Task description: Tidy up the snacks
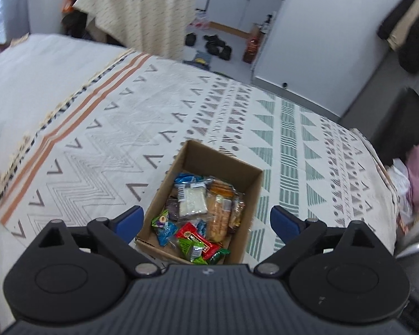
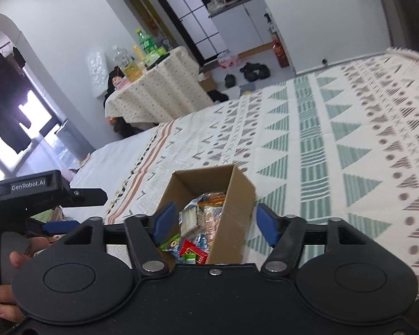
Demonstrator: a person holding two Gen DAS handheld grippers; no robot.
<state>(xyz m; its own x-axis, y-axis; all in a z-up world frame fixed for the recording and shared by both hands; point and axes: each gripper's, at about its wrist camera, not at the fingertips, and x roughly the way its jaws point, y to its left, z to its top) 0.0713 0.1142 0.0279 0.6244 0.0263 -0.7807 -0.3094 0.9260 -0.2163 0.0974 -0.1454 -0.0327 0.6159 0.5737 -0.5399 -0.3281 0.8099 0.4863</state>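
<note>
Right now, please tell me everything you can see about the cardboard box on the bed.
The cardboard box is plain brown, rectangular and open-topped, standing upright on the patterned bedspread. Wrapped snacks lie loosely inside: blue, green and red packets, a white one and clear-wrapped orange biscuits. The left gripper and right gripper are both open above it; neither visibly touches it.

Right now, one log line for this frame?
left claw: open, empty | right claw: open, empty | snacks: in cardboard box | box: on bedspread
</note>
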